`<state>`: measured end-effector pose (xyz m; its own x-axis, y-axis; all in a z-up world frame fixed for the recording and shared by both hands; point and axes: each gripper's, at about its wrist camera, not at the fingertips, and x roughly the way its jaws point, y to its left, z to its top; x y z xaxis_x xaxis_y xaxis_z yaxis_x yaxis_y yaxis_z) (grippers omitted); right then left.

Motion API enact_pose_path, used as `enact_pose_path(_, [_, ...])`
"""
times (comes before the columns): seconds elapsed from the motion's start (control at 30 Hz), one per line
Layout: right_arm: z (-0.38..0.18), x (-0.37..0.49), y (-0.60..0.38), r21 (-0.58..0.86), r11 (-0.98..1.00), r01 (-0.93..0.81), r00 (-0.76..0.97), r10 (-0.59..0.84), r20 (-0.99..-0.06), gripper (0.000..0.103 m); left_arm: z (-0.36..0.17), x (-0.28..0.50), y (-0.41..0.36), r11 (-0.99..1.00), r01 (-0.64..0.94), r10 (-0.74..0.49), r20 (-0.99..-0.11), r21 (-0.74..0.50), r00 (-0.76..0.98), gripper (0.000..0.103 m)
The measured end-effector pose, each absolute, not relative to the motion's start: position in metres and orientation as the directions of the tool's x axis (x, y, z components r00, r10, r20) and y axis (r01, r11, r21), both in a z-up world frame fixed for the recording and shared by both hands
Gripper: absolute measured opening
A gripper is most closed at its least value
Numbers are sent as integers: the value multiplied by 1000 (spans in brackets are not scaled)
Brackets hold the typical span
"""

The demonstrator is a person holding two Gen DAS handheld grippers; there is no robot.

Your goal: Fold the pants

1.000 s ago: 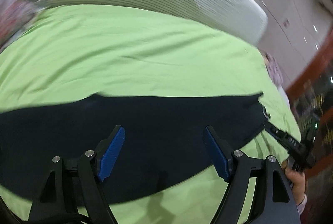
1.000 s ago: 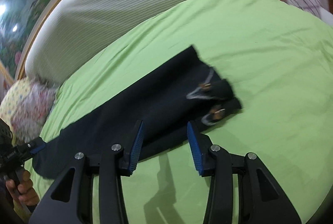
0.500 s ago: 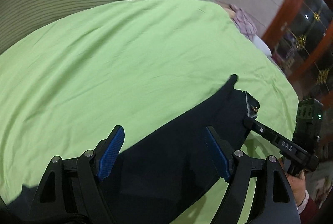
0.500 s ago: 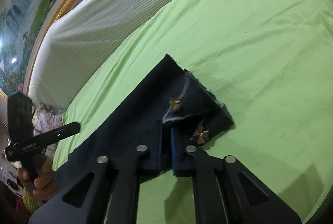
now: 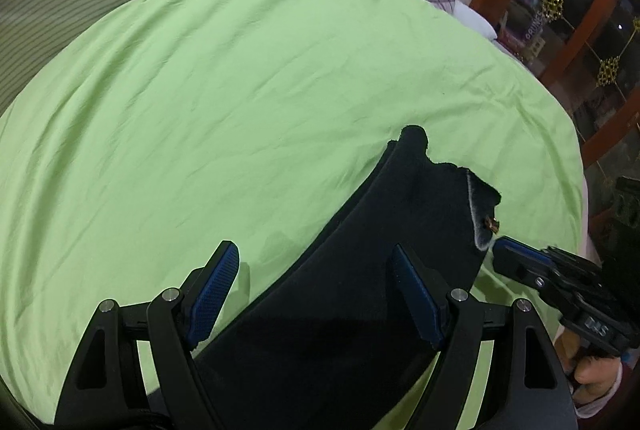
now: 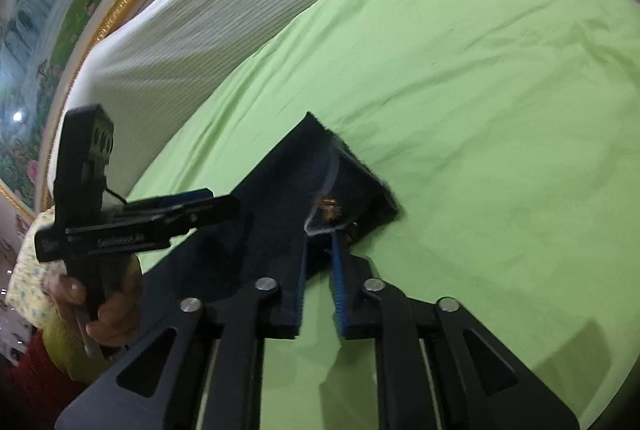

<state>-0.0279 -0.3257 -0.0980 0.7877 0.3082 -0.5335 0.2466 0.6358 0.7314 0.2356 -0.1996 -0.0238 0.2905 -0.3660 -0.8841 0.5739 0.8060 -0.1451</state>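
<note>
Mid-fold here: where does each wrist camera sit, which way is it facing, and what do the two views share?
Left wrist: behind the open left gripper, angled down over the dark pants; the right gripper and its hand show at right.
Right wrist: behind the right gripper, jaws narrow at the pants' corner; the left gripper and hand show at left.
Shared: pants, green sheet.
</note>
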Motion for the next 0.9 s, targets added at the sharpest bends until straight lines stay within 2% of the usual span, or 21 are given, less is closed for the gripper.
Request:
enact_pose_path(0.07, [-101,-26,-329,747,614,255,789,314,-528,44,-24,240,-200,802,578,-369,-887,-152,278,79])
enact_pose_path(0.1, [-105,-27,-331,748,612,257,790,312,-527,47,-24,242,-200,802,577,-368,-888,-154,275,79])
enact_pose_path(0.27, [-126,-17,-335,809,528,258,799,354,-486,46,-27,245,-205,780,595,-395,-890,-194,227,79])
enact_pose_path(0.33, [-130,-16,-337,815,511,271,806,343,-483,30,-33,248,-210,774,604,-384,-899,-191,208,78])
enact_pose_path(0.37, [-134,-16,-339,822,498,277,804,348,-482,14,-36,250,-212,773,605,-377,-904,-189,199,76])
enact_pose_path(0.53, [-135,-28,-349,844,474,252,845,317,-430,10,-48,255,-223,749,619,-402,-905,-238,137,70])
enact_pose_path(0.6, [-136,-28,-349,846,469,252,844,321,-430,10,-48,258,-230,731,630,-421,-900,-260,117,61])
enact_pose_path(0.7, [-137,-29,-348,840,481,251,845,314,-433,10,-49,264,-241,714,638,-440,-893,-288,90,39])
enact_pose_path(0.73, [-139,-32,-349,841,480,247,847,315,-429,10,-48,263,-243,702,645,-455,-887,-303,78,25])
enact_pose_path(0.77, [-139,-33,-350,844,478,242,848,318,-423,10,-46,261,-247,691,650,-467,-882,-316,67,19])
enact_pose_path(0.9, [-132,-35,-349,855,479,198,863,330,-384,10,-36,253,-241,683,665,-483,-870,-303,100,14])
